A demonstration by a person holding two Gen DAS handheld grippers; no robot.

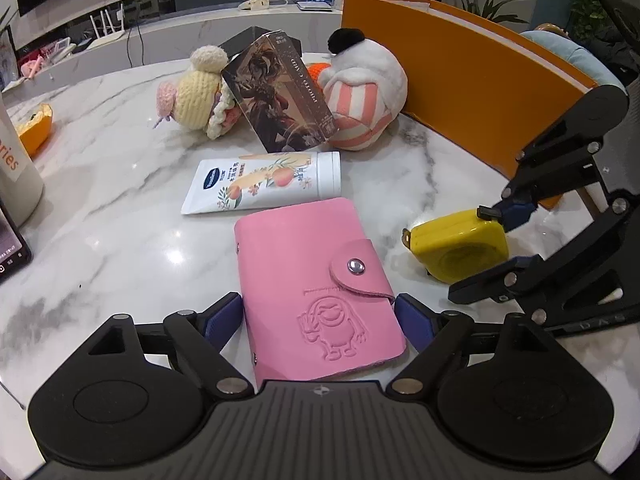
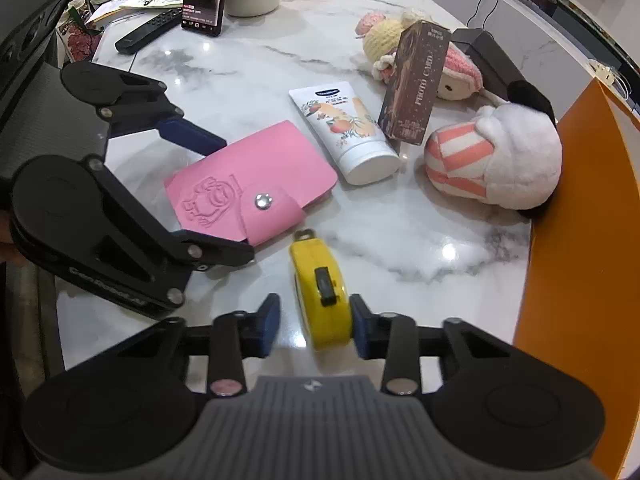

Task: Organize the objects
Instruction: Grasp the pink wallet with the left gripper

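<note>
The pink card holder (image 1: pixel 316 288) lies flat on the marble surface (image 1: pixel 120 240), directly in front of the left wrist camera, with its snap flap facing up. The left claw (image 1: pixel 318 316) stands wide around it: one blue pad sits at each long edge, close to the leather, but firm pressure cannot be confirmed. Treat this item as framed, not yet gripped.

The yellow tape measure (image 2: pixel 322 296) stands on edge just beside the card holder, on its flap side. The right claw (image 2: pixel 312 330) is narrow around it. The right-hand pad touches the yellow case; a visible gap remains on the other side, so the grip is not complete.

Recommended procedure, judged from the present layout:

1. Centre the right claw so both pads meet the flat faces of the tape measure, clear of the black lock slider on top.
2. Close until both pads bear evenly. A one-sided contact is likely to tip or roll the case.
3. For the card holder, close on the long edges near the middle. The soft cover may buckle if squeezed hard.
4. Lift each item straight up before moving sideways.

The cream tube (image 1: pixel 262 182), the photo card box (image 1: pixel 280 96) and the striped plush toy (image 1: pixel 360 96) lie farther back, near the orange folder (image 1: pixel 460 76). Keep both claws clear of one another; they work close together here.
</note>
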